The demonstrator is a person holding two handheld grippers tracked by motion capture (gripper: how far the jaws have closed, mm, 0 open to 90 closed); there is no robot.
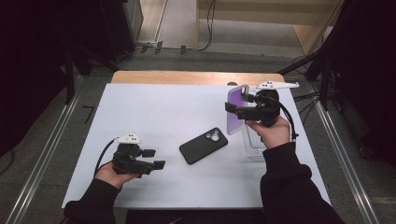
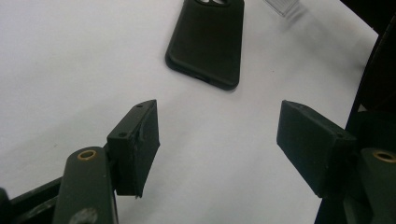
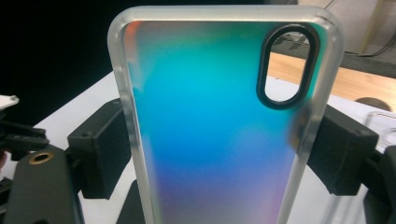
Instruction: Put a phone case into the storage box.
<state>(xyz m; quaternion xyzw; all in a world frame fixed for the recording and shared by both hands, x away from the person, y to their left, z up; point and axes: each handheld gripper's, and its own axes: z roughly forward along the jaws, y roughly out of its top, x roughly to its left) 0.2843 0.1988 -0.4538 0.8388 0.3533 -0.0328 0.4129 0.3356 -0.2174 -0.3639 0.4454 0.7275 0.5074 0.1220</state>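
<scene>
Iridescent teal-to-purple phone case [image 3: 224, 126], frosted rim, oval camera cutout

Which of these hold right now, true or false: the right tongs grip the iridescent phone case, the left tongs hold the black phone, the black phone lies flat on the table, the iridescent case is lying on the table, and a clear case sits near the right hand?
1. The right tongs grip the iridescent phone case by its two long edges. True.
2. The left tongs hold the black phone. False: they stand open and empty, short of the phone.
3. The black phone lies flat on the white table, camera side up. True.
4. The iridescent case lies on the table. False: it is held upright above it.
5. A clear case lies on the table near the right hand. True.
</scene>
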